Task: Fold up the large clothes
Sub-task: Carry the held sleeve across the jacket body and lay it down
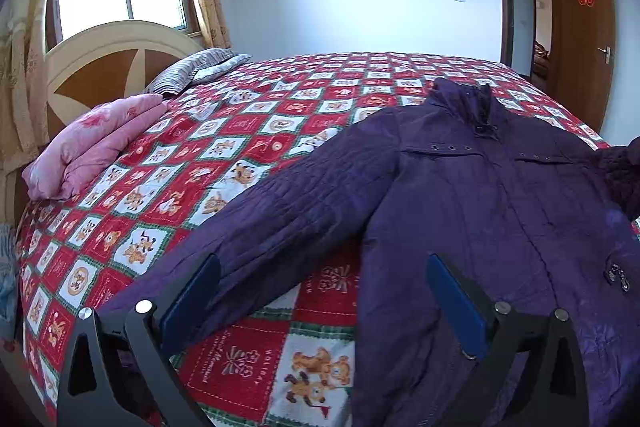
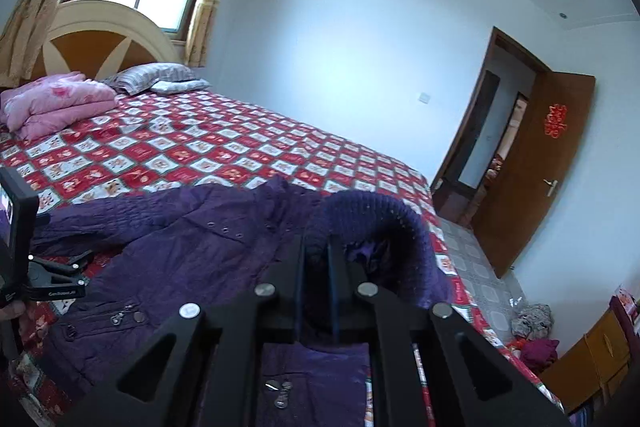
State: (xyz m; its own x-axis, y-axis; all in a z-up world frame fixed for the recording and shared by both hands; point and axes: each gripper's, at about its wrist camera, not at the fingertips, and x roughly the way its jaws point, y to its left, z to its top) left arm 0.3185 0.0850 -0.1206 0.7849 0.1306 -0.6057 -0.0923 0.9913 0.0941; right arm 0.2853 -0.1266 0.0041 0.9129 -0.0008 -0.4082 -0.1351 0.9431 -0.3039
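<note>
On the patchwork bedspread (image 1: 248, 155) our purple jacket (image 1: 500, 211) lies front up, one sleeve outstretched. Our left gripper (image 1: 324, 291) hovers wide apart above it; our right gripper (image 2: 316, 255) pinches the knit cuff (image 2: 368, 219). A pink quilt (image 1: 92, 143) sits near the headboard (image 1: 112, 59).

Purple quilted jacket (image 1: 472, 195) lies front-up, one sleeve outstretched.

The right gripper (image 2: 318, 267) at six o'clock has its black fingers pinched on the dark ribbed knit cuff (image 2: 372, 215) of a quilted purple jacket (image 2: 168, 247) spread on the red-and-white patchwork bedspread (image 2: 208, 147). The left gripper (image 2: 60, 275) sits at nine o'clock; a folded pink quilt (image 2: 56, 103) at ten.
</note>
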